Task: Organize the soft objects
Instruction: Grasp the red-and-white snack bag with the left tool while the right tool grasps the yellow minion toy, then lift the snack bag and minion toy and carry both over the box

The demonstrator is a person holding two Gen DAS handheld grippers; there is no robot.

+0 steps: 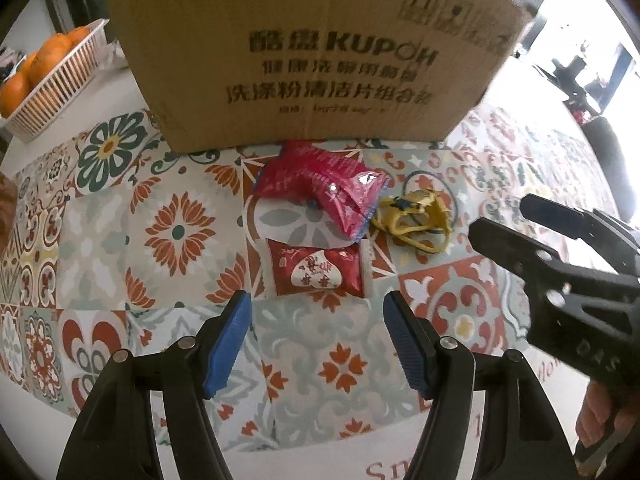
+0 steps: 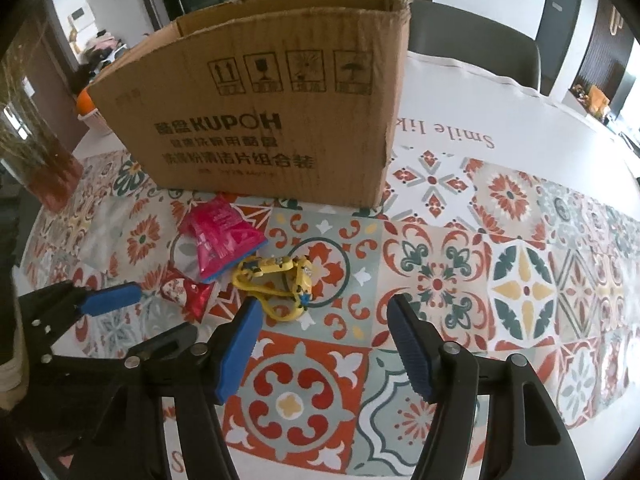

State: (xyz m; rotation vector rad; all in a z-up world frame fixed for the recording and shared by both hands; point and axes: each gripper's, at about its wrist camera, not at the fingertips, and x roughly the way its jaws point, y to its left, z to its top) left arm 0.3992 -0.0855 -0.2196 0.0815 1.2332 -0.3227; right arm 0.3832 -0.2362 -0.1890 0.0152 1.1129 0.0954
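Observation:
A brown cardboard box (image 1: 304,56) (image 2: 264,120) with an open top stands on the patterned tablecloth. In front of it lie a pink crinkled packet (image 1: 328,188) (image 2: 222,238), a small red snack packet (image 1: 316,272) (image 2: 188,294) and a yellow soft toy with loops (image 1: 416,216) (image 2: 280,284). My left gripper (image 1: 316,308) is open, just short of the red snack packet, nothing between its blue pads. My right gripper (image 2: 322,312) is open too, its left pad close beside the yellow toy. In the left wrist view the right gripper (image 1: 504,220) shows as a black frame at the right.
A white basket of oranges (image 1: 52,76) sits at the back left of the table. A glass vase with dried stems (image 2: 36,152) stands at the left edge. A grey chair (image 2: 472,48) is behind the table. A hand (image 1: 600,420) holds the right gripper's handle.

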